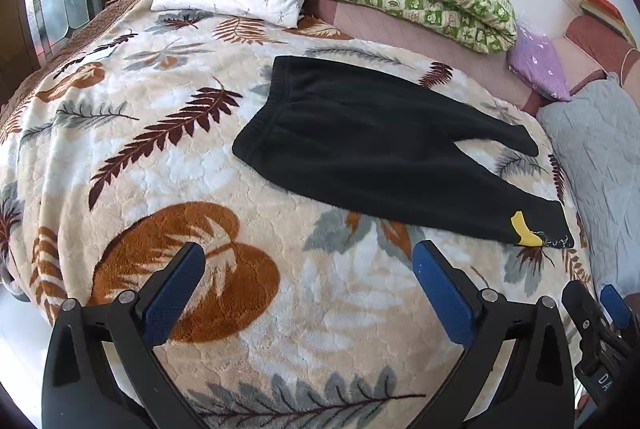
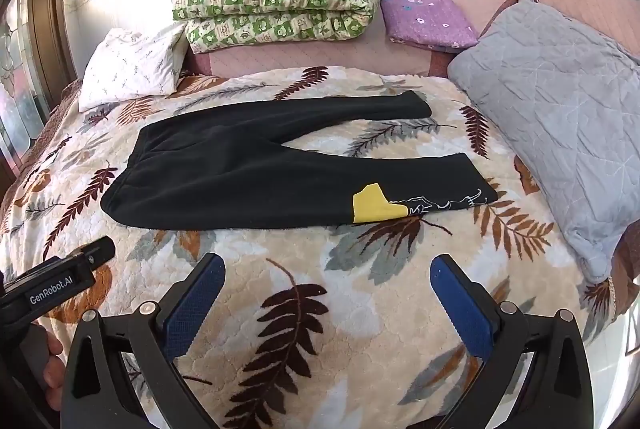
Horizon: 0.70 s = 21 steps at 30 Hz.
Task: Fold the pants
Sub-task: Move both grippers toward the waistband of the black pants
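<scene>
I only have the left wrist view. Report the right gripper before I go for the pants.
Observer: The right gripper is open and empty, over the blanket, short of the pants.
Operator: Give me the leg ends.
Observer: Legs spread in a V; the near cuff stops short of the gray pillow.
Operator: Describe the yellow mark.
Observer: A yellow patch on the near leg, white line drawing running toward the cuff.

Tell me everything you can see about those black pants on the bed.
The black pants look like soft fleece, with an elastic-looking waistband at the left and two legs spread apart in a V toward the right. The nearer leg carries a yellow patch and white line drawing near its cuff. They lie flat, unfolded, on the leaf-patterned blanket. Neither claw touches them.
</scene>
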Available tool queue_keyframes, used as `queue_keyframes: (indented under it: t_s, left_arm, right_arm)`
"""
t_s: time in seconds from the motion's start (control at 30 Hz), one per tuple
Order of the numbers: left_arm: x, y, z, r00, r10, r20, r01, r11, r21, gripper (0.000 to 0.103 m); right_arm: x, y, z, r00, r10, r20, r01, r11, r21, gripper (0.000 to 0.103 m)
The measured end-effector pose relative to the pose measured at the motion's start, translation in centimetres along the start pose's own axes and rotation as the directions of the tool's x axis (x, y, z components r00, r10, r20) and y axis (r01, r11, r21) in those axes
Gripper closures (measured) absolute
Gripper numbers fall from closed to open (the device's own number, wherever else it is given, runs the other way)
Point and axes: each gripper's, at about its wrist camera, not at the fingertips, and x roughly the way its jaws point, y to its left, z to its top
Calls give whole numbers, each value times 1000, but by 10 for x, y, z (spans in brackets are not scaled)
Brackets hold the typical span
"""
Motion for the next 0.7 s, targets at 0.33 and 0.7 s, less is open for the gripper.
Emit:
queue_keyframes:
  t_s: [0.33, 0.7]
  left_arm:
    - [0, -3, 0, 999, 36, 10, -36, 999, 24, 0]
    - [-7, -10, 1, 996, 68, 57, -71, 996, 54, 0]
  right_arm:
    - [1, 1, 0, 1000, 8, -4, -8, 1000, 3, 0]
    - [1, 0, 0, 1000, 7, -1, -7, 1000, 3, 0]
